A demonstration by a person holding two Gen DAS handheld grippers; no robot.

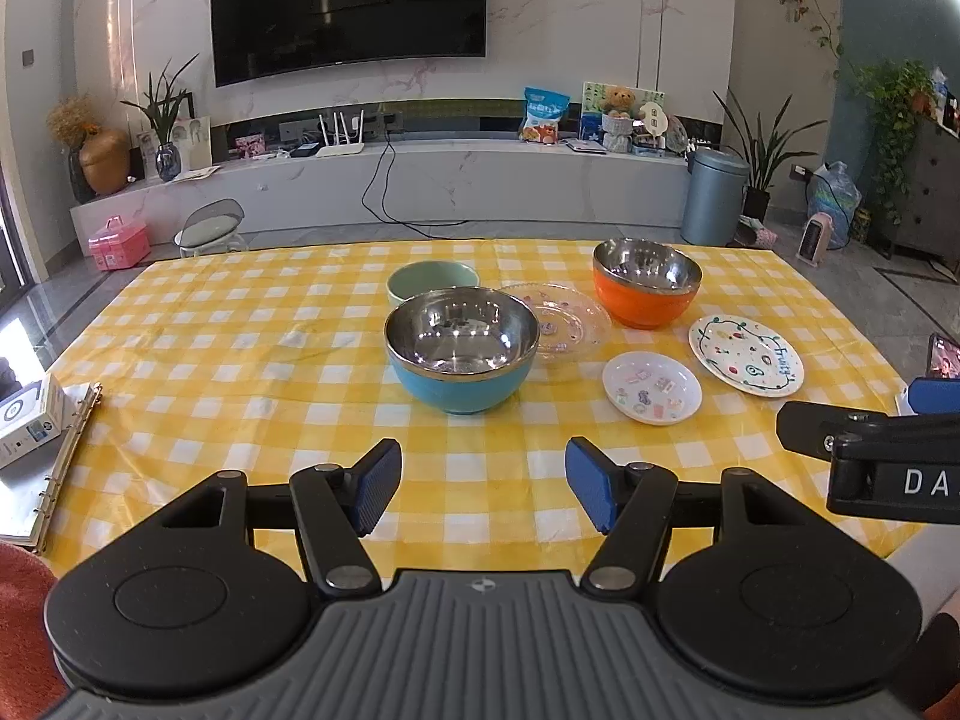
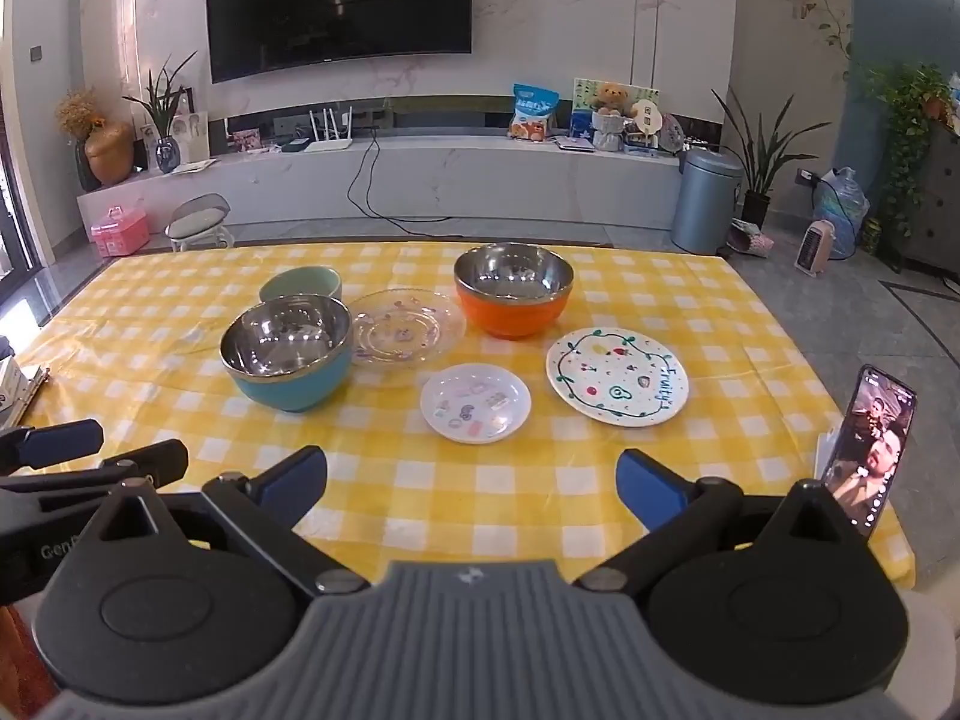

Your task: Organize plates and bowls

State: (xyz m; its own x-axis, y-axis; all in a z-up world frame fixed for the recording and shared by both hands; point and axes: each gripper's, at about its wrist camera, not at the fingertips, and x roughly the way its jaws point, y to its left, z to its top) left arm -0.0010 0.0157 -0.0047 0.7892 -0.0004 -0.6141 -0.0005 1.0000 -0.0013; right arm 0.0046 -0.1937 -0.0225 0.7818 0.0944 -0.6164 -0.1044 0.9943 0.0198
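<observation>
Left claw released, empty | right claw released wider, empty | blue steel bowl dead ahead of left claw, nearer it | small sticker plate dead ahead of right claw | all apart on checked surface, nothing stacked yet.

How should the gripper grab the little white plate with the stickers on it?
Pinch the near rim of the small white plate, coming in low from the front with one finger under the lip and one on top. It lies flat and shallow, too wide to span, and that edge faces the open right gripper with bare cloth between.
</observation>
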